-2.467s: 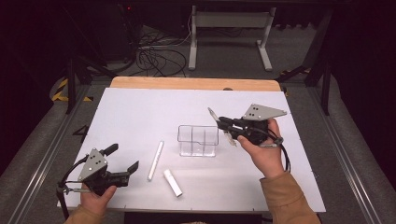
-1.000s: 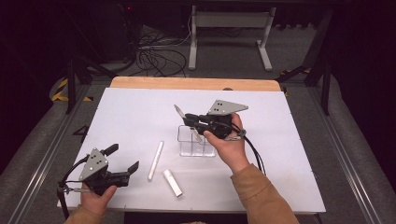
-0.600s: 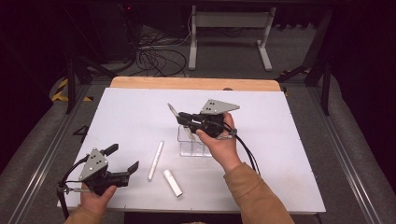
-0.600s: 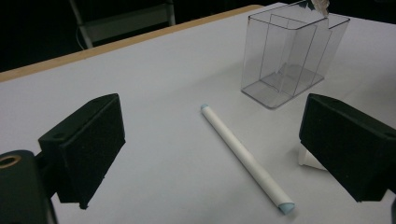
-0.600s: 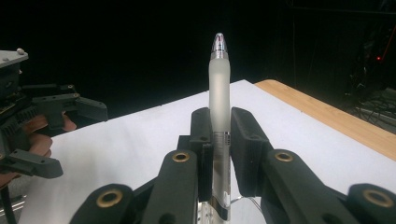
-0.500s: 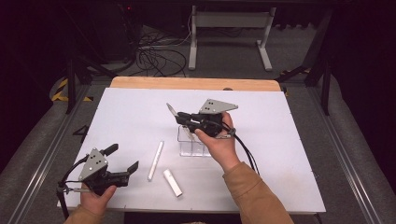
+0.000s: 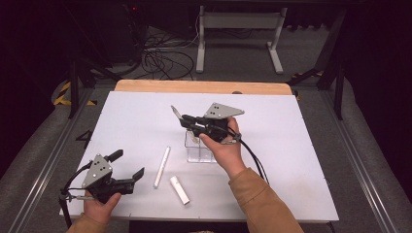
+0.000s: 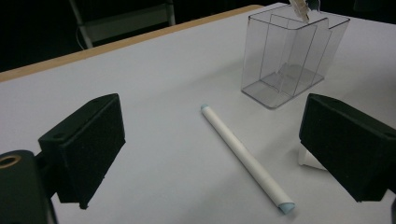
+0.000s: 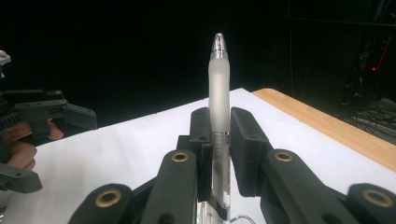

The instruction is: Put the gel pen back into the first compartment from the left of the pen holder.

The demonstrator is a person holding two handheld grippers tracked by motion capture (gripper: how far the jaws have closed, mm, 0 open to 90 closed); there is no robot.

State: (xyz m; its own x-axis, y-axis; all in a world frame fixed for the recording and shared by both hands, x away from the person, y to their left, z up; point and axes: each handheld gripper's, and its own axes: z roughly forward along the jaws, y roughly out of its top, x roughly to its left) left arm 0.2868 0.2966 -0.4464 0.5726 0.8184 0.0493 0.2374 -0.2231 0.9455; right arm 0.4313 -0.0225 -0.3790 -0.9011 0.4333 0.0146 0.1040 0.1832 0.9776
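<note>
Pen (image 9: 219,88) in R gripper (image 9: 219,135), jaws clamped

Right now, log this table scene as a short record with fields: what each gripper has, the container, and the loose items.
right gripper: shut on a frosted pen with silver tip, above the container
left gripper: open, nothing between its fingers, near table edge
container: clear plastic divided box, upright on the white table
loose items: long white tube with pale blue ends; short white stick
</note>
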